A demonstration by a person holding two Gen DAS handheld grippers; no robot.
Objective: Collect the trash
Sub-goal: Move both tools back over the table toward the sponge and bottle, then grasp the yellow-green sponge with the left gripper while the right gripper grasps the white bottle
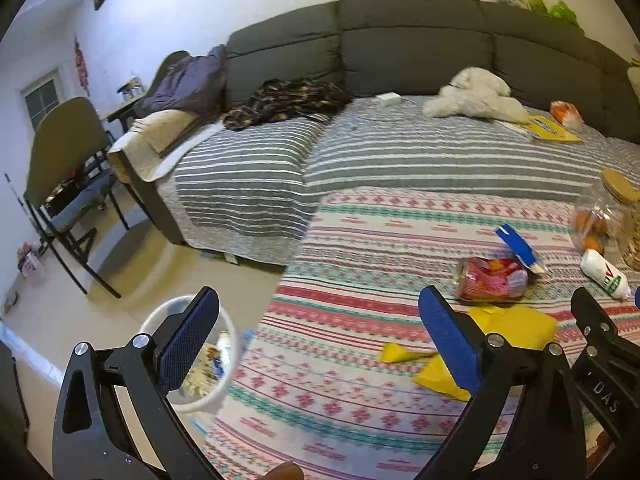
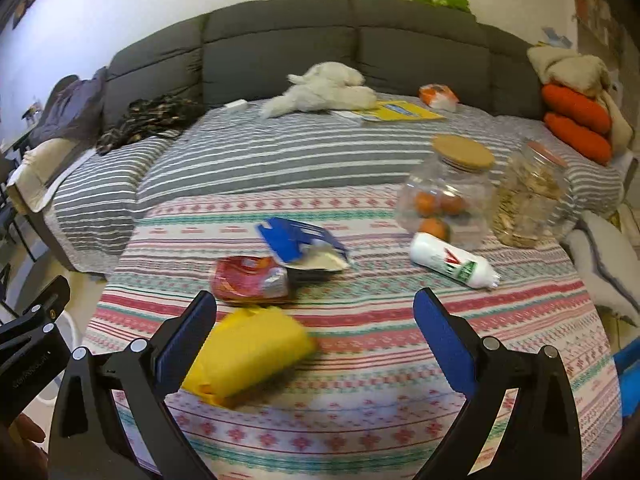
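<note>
Trash lies on the patterned tablecloth (image 2: pixel 360 420): a crumpled yellow wrapper (image 2: pixel 252 356), a red snack packet (image 2: pixel 250 280) and a torn blue and white wrapper (image 2: pixel 304 248). My right gripper (image 2: pixel 316 340) is open above the cloth, its left finger beside the yellow wrapper, holding nothing. My left gripper (image 1: pixel 320 340) is also open and empty at the table's left edge. In the left wrist view the yellow wrapper (image 1: pixel 512 328) is partly behind the right finger. A white bin (image 1: pixel 188 360) with scraps inside stands on the floor, behind the left finger.
A white tube-shaped bottle (image 2: pixel 452 262), a cork-lidded jar of oranges (image 2: pixel 448 188) and a jar of snacks (image 2: pixel 532 196) stand on the cloth at the right. Behind is a grey striped sofa (image 2: pixel 248 152) with a plush toy and a yellow booklet. A chair (image 1: pixel 68 184) stands at left.
</note>
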